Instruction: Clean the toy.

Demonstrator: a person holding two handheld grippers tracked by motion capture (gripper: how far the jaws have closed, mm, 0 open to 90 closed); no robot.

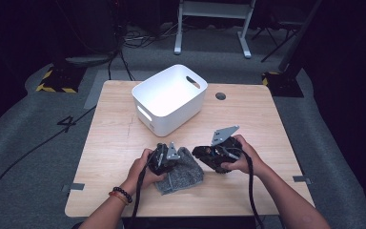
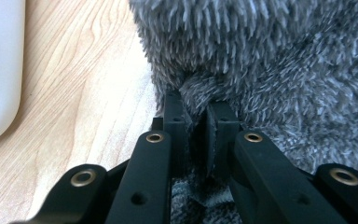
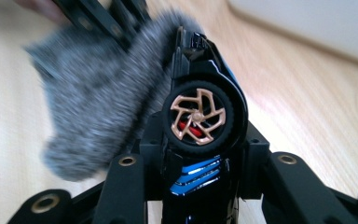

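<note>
Up close, your right hand-held gripper (image 3: pixel 200 154) pinches a glossy black toy car with bronze wheels (image 3: pixel 198 116); your left hand-held gripper (image 2: pixel 196 135) is clamped on the fuzzy grey cloth (image 2: pixel 270 60) lying on the wooden surface (image 1: pixel 248 114).

A white bin (image 1: pixel 170 99) with cut-out handles stands on the wooden table (image 1: pixel 262 119), toward twelve o'clock from the tabletop's middle and turned at an angle to its edges. A small round dark spot (image 1: pixel 220 96) lies in the tabletop at about two o'clock from the bin, near the far edge. Beyond the table, a white frame (image 1: pixel 214 19) rests on the grey floor (cables (image 1: pixel 124 52) trail at eleven o'clock). Yellow-and-black striped tape (image 1: pixel 52 82) marks the floor at ten o'clock.
</note>
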